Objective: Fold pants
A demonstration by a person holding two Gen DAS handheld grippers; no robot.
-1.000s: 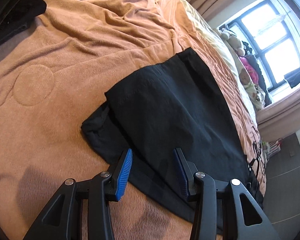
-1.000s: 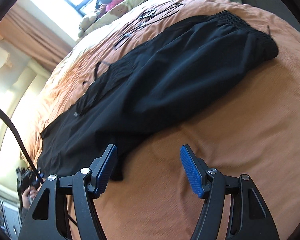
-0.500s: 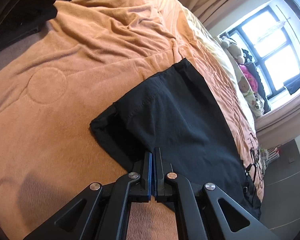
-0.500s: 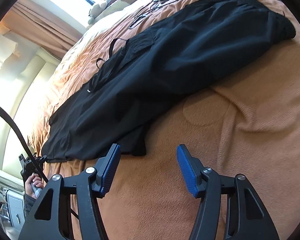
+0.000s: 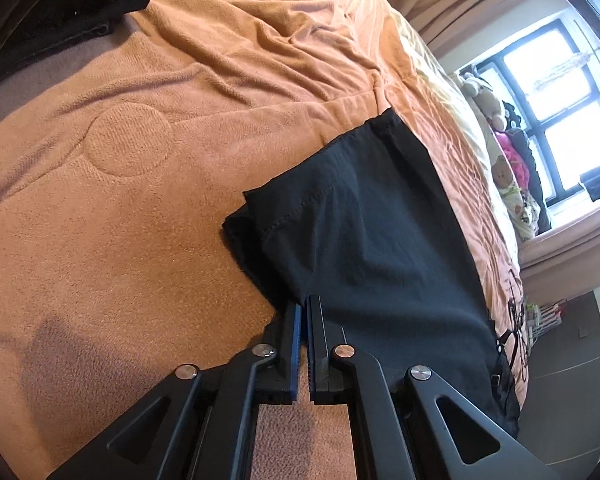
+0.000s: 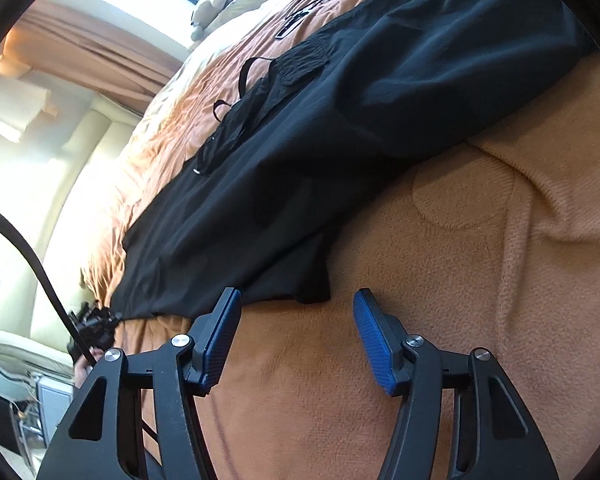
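The black thin-woven pants lie flat along the orange fleece bed cover, legs stacked. The left tongs are clenched on the near hem edge at the cuffs. The right tongs hang released just short of the near edge further along. The cloth looks light, limp and slightly slick, so pinching both layers at the edge should hold best.

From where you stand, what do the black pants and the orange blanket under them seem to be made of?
Black pants: probably a thin woven synthetic or cotton blend, matte, with smooth soft creases and a stitched hem; the exact fibre is unclear. Orange blanket: looks like fleece or terry, with a fuzzy napped surface and an embossed circle pressed into its pile.
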